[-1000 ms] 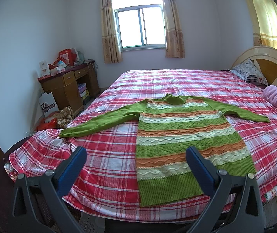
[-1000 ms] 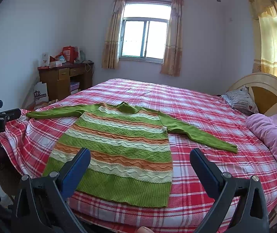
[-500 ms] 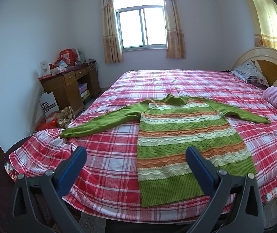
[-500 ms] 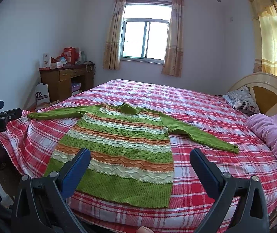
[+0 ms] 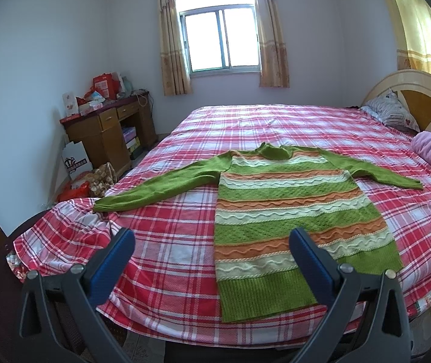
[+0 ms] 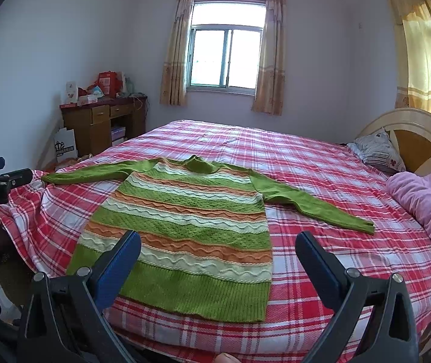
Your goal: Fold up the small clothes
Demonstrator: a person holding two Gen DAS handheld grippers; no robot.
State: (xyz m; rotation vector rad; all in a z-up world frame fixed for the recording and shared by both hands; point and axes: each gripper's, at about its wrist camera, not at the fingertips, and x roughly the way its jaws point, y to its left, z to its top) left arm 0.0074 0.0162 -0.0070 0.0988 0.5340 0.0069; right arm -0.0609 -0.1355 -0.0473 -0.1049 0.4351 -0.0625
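Garment: striped knit sweater (image 5: 294,220), green, orange and cream bands, lying flat near the foot edge of the bed (image 5: 170,242), both sleeves spread outward, hem toward the cameras.
Bed cover: red-and-white plaid sheet (image 6: 321,163).
Left gripper (image 5: 211,242): held off the bed edge, 2 blue-padded fingers (image 5: 111,264) spread wide, holding nothing.
Right gripper (image 6: 218,245): likewise off the edge, fingers (image 6: 117,267) spread wide, holding nothing.
Surroundings: pink blanket (image 6: 424,205) beside the headboard (image 6: 412,139); wooden desk (image 5: 106,133) against the left wall.
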